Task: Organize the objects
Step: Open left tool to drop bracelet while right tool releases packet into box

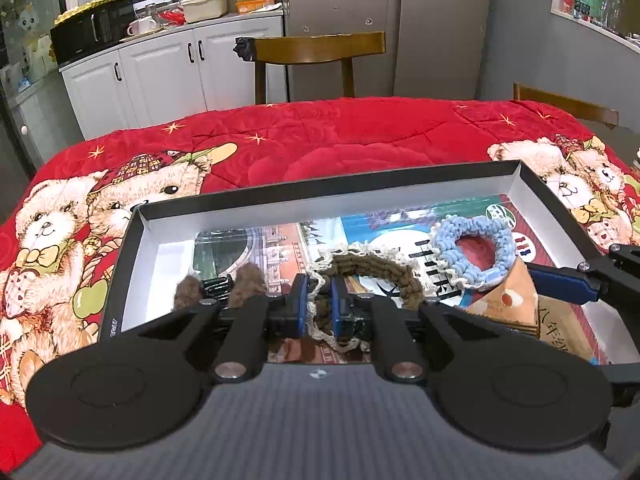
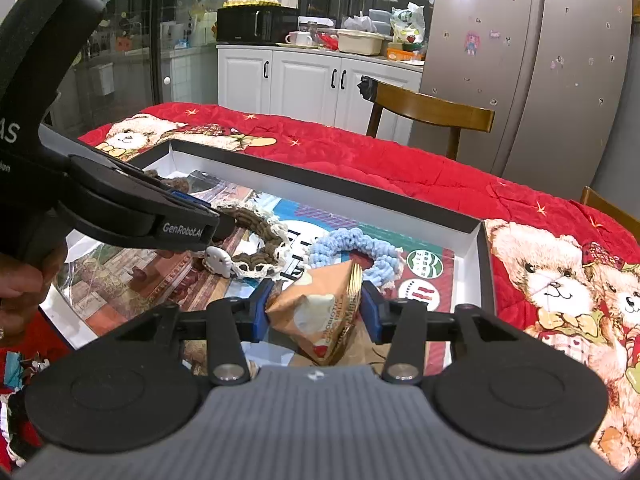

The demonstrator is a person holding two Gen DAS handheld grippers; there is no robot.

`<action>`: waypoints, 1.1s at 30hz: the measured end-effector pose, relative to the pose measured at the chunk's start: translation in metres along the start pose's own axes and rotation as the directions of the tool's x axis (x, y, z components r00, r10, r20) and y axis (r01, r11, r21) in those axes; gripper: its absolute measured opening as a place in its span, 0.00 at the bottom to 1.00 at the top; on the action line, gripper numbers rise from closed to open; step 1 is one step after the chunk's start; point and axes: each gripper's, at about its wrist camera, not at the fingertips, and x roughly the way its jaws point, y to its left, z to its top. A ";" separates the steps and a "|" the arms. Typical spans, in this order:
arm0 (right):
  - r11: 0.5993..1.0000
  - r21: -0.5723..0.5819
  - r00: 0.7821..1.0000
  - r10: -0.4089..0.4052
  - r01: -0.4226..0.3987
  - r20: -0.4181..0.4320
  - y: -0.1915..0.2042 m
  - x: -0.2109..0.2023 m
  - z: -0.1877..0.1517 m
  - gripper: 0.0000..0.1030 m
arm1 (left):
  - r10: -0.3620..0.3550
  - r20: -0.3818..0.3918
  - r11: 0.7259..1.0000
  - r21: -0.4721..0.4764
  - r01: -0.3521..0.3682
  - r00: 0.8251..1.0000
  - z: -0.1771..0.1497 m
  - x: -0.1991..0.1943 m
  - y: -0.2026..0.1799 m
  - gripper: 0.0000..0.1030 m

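A black-rimmed shallow box [image 1: 328, 194] with white inner walls lies on the red bear quilt; it also shows in the right wrist view [image 2: 320, 182]. My left gripper [image 1: 319, 300] is shut on a brown crocheted scrunchie [image 1: 384, 272] with cream edging, over the box floor. A light blue scrunchie [image 1: 474, 250] lies in the box to its right. A brown furry hair clip [image 1: 224, 286] lies at the box's left. My right gripper [image 2: 316, 312] is shut on an orange snack packet [image 2: 320, 316], held low inside the box near the blue scrunchie [image 2: 356, 246].
The red quilt [image 1: 320, 136] covers the table. Wooden chairs [image 1: 320, 50] stand behind it, with white cabinets [image 1: 168, 68] and a fridge [image 1: 400, 20] beyond. Printed packets [image 1: 276, 246] line the box floor. The left gripper body [image 2: 120, 200] crosses the right wrist view.
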 end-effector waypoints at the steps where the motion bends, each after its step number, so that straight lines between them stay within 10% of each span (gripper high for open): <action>1: 1.000 0.000 1.000 0.000 0.000 -0.001 0.000 0.000 0.000 0.52 | 0.000 0.000 1.000 0.002 0.000 1.000 0.000 0.000 0.000 0.14; 6: 1.000 -0.001 1.000 -0.004 0.004 0.003 0.001 -0.001 -0.001 0.61 | -0.001 -0.006 1.000 -0.004 0.001 1.000 -0.001 0.000 0.001 0.16; 11: 1.000 -0.006 1.000 -0.009 0.009 0.008 0.001 -0.002 0.000 0.66 | -0.006 -0.005 1.000 -0.010 0.006 1.000 -0.001 -0.002 0.001 0.51; 16: 1.000 -0.017 1.000 -0.013 0.013 0.009 0.002 -0.005 -0.002 0.71 | 0.004 0.021 1.000 -0.002 -0.004 1.000 0.000 -0.008 -0.002 0.63; 33: 0.999 -0.017 0.998 -0.034 0.035 0.057 0.004 -0.042 -0.004 0.75 | -0.035 0.080 0.999 0.002 0.035 0.996 -0.005 -0.047 -0.015 0.70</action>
